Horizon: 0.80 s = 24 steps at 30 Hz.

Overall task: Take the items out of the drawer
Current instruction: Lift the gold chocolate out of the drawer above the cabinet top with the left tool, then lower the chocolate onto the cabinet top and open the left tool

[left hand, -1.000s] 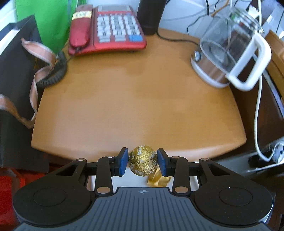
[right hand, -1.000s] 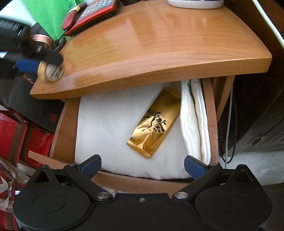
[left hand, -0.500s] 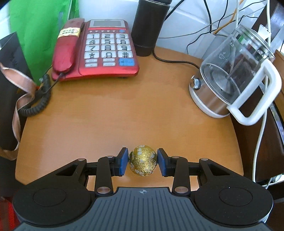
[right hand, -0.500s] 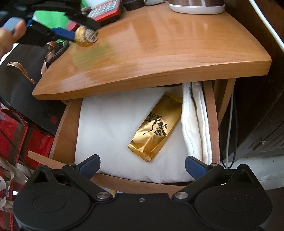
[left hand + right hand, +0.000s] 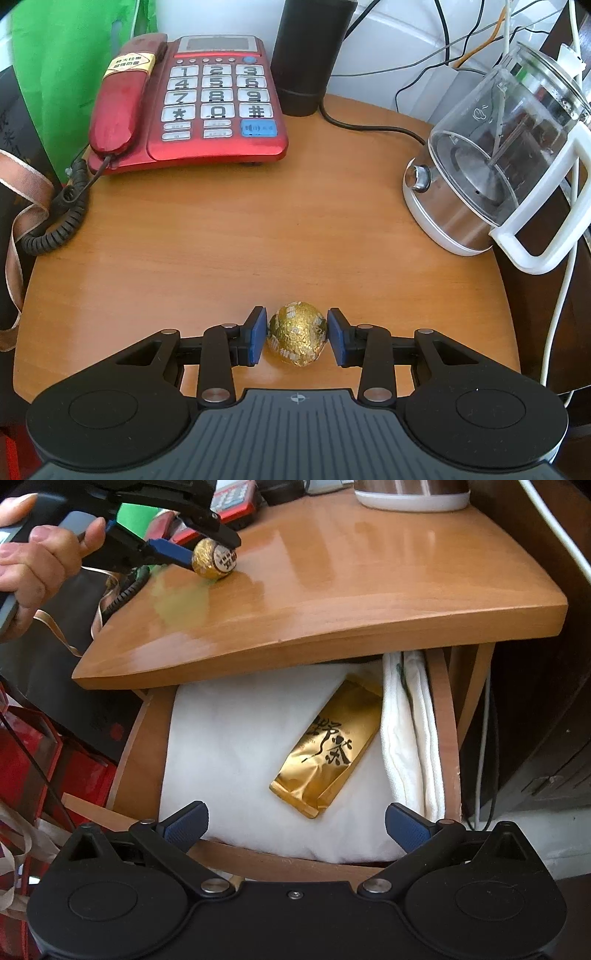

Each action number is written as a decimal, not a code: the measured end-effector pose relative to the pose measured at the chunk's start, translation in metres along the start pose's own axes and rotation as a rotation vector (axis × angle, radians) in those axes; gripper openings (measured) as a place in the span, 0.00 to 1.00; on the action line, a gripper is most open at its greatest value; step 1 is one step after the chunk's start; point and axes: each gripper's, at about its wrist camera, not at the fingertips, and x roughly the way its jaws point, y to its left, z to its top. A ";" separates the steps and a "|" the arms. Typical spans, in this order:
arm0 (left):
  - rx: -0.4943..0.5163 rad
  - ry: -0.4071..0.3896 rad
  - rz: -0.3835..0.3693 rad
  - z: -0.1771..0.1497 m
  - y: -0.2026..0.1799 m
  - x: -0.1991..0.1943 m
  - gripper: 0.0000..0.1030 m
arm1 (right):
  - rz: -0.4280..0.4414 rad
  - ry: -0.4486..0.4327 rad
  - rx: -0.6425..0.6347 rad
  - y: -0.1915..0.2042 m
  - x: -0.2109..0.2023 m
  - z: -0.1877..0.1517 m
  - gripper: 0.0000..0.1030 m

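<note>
**Gold ball at the counter, pouch waiting in the drawer**

While the left gripper (image 5: 297, 338) pinches the foil ball (image 5: 297, 339) between its blue pads, the ball sits right down at the counter (image 5: 258, 229), near its front edge, and looks ready to be let go. Around it: a red phone (image 5: 192, 99) far left, a glass kettle (image 5: 491, 166) far right, plenty of bare wood between, nothing in the way.

Over to the right gripper (image 5: 295, 825), jaws spread wide and holding nothing, poised above the drawer (image 5: 445, 738). The gold pouch (image 5: 330, 744) lies straight ahead of it on the white cloth (image 5: 229, 738), long axis slanting from near-left to far-right. This gripper is clearly the nearer one. Watch the counter's overhang just above the pouch's far end, and the folded cloth hugging its right side.
</note>
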 end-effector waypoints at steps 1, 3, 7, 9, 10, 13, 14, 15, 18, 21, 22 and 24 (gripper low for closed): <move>-0.001 -0.002 0.000 0.000 0.000 0.000 0.36 | 0.000 0.007 0.003 0.000 0.000 0.001 1.00; -0.005 -0.004 0.000 0.001 0.001 0.001 0.36 | 0.001 0.013 0.005 0.000 0.001 0.002 1.00; 0.008 -0.008 0.004 0.001 -0.001 0.001 0.37 | -0.001 0.008 0.002 0.000 0.000 0.001 1.00; 0.006 -0.007 -0.002 0.001 -0.001 0.002 0.37 | -0.001 0.006 0.002 -0.001 0.000 0.000 1.00; 0.003 -0.005 -0.006 0.002 0.000 0.002 0.37 | -0.001 0.004 0.002 -0.001 0.000 -0.003 1.00; -0.003 -0.006 -0.017 0.003 0.000 0.002 0.39 | 0.001 0.011 0.004 -0.001 0.000 -0.002 1.00; -0.003 -0.007 -0.020 0.003 0.000 0.002 0.41 | 0.003 0.013 0.005 -0.001 0.000 -0.002 1.00; -0.003 -0.007 -0.022 0.003 0.000 0.002 0.42 | 0.005 0.016 0.007 -0.002 0.000 -0.002 1.00; 0.004 -0.012 -0.031 0.004 -0.001 0.001 0.42 | 0.010 0.024 0.006 -0.002 0.000 -0.002 0.99; 0.012 -0.015 -0.041 0.003 -0.003 -0.002 0.42 | 0.001 0.031 -0.010 -0.001 0.001 0.000 0.99; 0.016 -0.019 -0.045 0.003 -0.003 -0.003 0.42 | 0.000 0.033 -0.009 -0.001 0.001 0.001 0.98; 0.024 -0.027 -0.046 0.003 -0.004 -0.006 0.43 | 0.000 0.036 -0.007 -0.001 0.002 0.004 0.98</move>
